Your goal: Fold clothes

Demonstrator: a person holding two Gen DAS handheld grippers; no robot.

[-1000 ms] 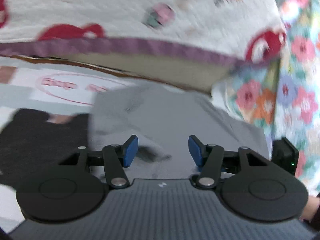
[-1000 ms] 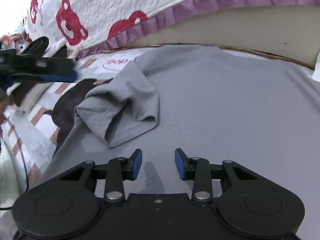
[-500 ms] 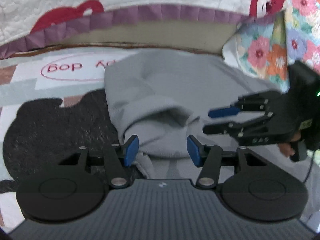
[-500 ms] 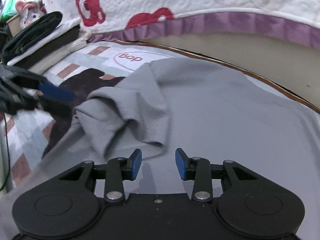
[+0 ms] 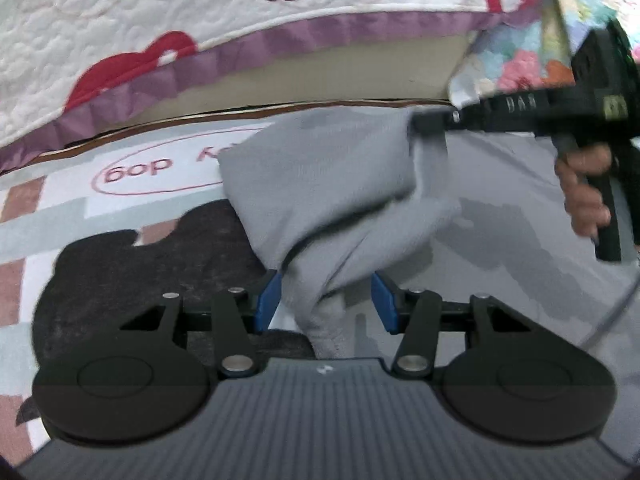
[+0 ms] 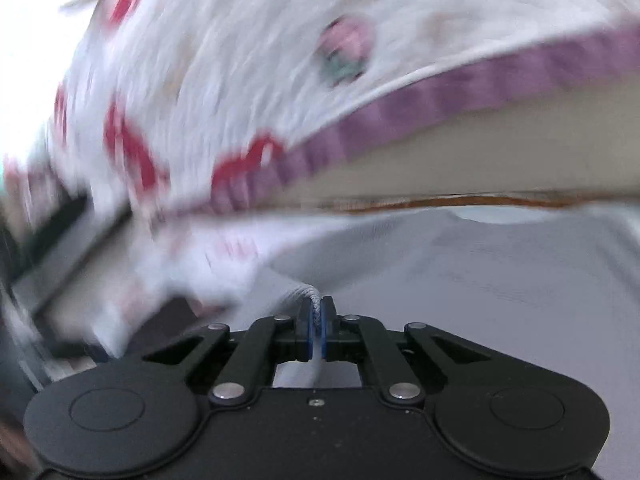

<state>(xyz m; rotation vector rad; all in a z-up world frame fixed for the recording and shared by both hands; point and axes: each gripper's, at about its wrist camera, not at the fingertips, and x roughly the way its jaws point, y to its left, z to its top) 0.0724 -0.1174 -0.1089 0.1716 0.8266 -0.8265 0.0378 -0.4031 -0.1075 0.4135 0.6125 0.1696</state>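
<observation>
A grey sweater [image 5: 520, 208] lies spread on a patterned mat [image 5: 80, 216]. Its sleeve [image 5: 336, 200] is lifted and drapes down between the open jaws of my left gripper [image 5: 326, 300]. My right gripper [image 6: 316, 320] is shut on the ribbed cuff [image 6: 308, 294] of the sleeve; it also shows in the left wrist view [image 5: 432, 124], holding the sleeve up at upper right. The sweater body shows in the right wrist view [image 6: 500, 272], which is blurred.
A bed with a white quilt with red bears and purple trim [image 5: 240, 12] runs along the far side, its beige base [image 5: 320, 76] close behind the sweater. A floral cloth [image 5: 520, 56] hangs at upper right. The mat has a black bear shape [image 5: 140, 264].
My right gripper has closed on the sleeve cuff and lifted it up and right. My left gripper has moved in, so the hanging sleeve sits between its open jaws.
</observation>
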